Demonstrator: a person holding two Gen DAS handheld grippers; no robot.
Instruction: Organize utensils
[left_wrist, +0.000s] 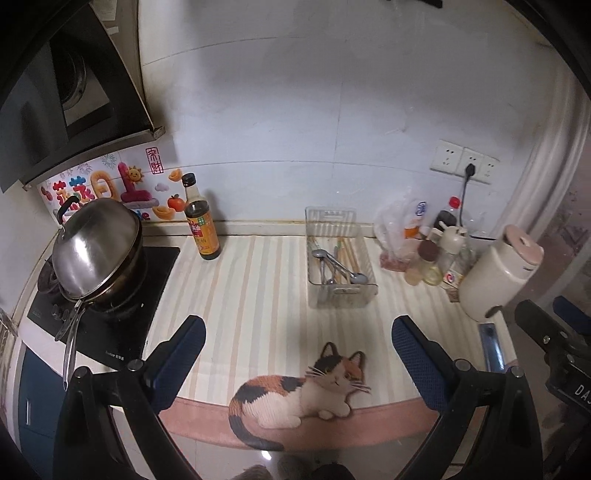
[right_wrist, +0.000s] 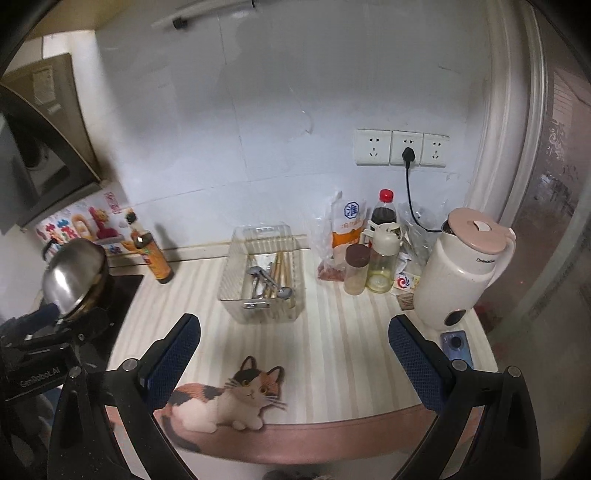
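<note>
Currently, both the left gripper (left_wrist: 297, 332) and right gripper (right_wrist: 293, 328) are held wide and empty; spoons (left_wrist: 334, 264) in the clear tray (left_wrist: 345, 299) are best approached from above.

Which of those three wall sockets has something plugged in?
The middle socket: a black plug sits in it, its cord trailing down. The sockets on either side are bare.

Dim indoor light, cool grey cast; white wall (left_wrist: 295, 122) ahead of jaws brightest. Soft shadows beside sauce bottle (right_wrist: 155, 258). Glare patches on steel pot lid (left_wrist: 92, 251). Strong fisheye bending, black vignette at corners. Fingers (left_wrist: 184, 354) sharp; glass door (right_wrist: 554, 221) far right of jaws smeared, hazy.
</note>
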